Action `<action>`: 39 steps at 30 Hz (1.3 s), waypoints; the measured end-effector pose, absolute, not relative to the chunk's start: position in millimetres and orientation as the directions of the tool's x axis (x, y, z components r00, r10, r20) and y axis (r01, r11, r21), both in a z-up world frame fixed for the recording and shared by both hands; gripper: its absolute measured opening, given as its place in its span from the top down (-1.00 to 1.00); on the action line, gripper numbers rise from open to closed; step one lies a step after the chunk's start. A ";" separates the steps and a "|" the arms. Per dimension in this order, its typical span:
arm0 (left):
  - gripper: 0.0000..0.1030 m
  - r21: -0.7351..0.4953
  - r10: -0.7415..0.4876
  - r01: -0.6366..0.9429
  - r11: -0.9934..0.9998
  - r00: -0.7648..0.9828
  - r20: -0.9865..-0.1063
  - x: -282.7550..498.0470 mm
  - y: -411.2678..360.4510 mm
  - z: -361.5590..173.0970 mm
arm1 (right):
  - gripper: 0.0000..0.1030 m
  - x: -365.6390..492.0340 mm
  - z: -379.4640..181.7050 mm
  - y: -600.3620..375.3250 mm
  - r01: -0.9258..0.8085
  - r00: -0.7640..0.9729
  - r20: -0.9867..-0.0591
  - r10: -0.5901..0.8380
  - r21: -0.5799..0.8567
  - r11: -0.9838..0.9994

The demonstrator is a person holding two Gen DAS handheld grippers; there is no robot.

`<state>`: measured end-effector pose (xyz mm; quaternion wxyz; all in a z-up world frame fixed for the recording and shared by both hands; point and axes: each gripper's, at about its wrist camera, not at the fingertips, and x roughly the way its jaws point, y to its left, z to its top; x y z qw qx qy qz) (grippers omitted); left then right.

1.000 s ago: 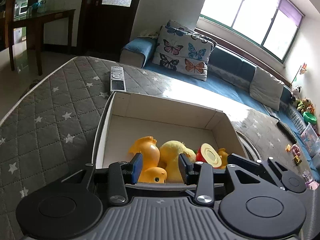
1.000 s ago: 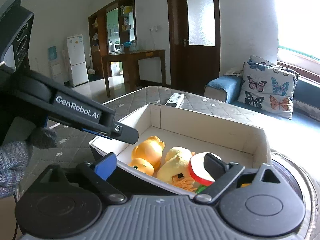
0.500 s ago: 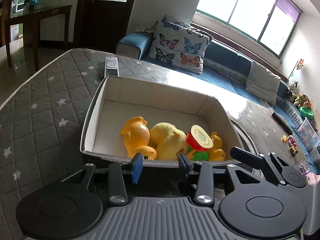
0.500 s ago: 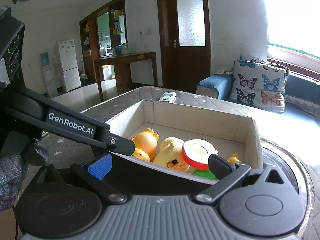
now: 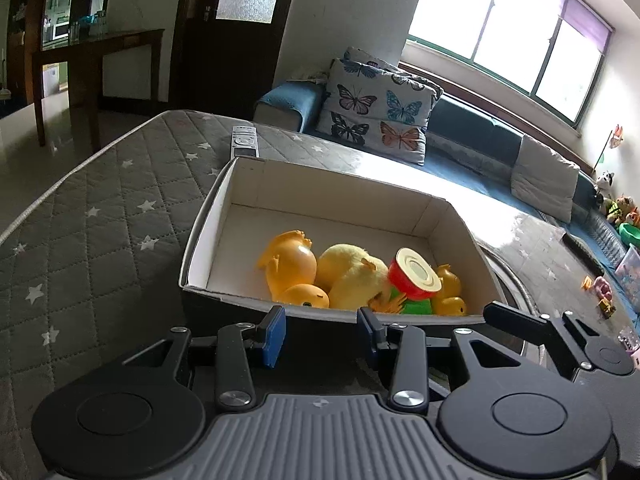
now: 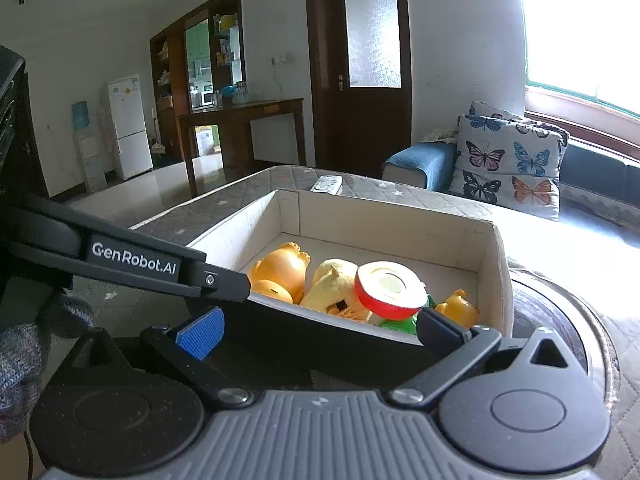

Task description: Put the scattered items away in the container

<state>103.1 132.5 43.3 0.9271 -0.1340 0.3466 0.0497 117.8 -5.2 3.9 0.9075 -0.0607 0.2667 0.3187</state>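
White cardboard forms the box (image 5: 436, 216), which sits on the quilt (image 5: 100, 216) in the left wrist view. Its toys lie along the near wall: an orange duck (image 5: 290, 268), a plush chick (image 5: 352, 272), a red-rimmed toy (image 5: 414, 274) over something green, and a small duck (image 5: 450, 288) in the right corner. The left gripper (image 5: 322, 334) hangs just short of the box's near wall, its jaws apart and nothing between them. A remote (image 5: 245, 142) lies on the quilt beyond the far left corner. Butterfly cushions (image 5: 380, 112) rest on the sofa behind.

From the right wrist, the box (image 6: 384, 216) shows the same pile: orange duck (image 6: 282, 268), chick (image 6: 332, 280), red-rimmed toy (image 6: 388, 288), small duck (image 6: 460, 306). The right gripper (image 6: 318, 330) is spread wide and empty, in front of the near wall. The left tool's arm crosses at the left edge, with a gloved hand (image 6: 24, 344) below it. The remote (image 6: 328, 184) lies past the box.
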 end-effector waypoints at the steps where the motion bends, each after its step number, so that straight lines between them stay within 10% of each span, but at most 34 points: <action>1: 0.19 -0.204 0.008 -0.187 0.961 0.756 -0.655 102.1 130.8 43.1 | -1.00 117.4 3.6 -5.7 -0.608 0.656 -0.524 0.543 0.060 0.792; 39: 0.19 -0.099 0.089 -0.201 0.975 0.754 -0.651 72.6 101.7 35.1 | -1.00 92.3 -9.9 -23.0 -0.541 0.672 -0.560 0.485 0.076 0.837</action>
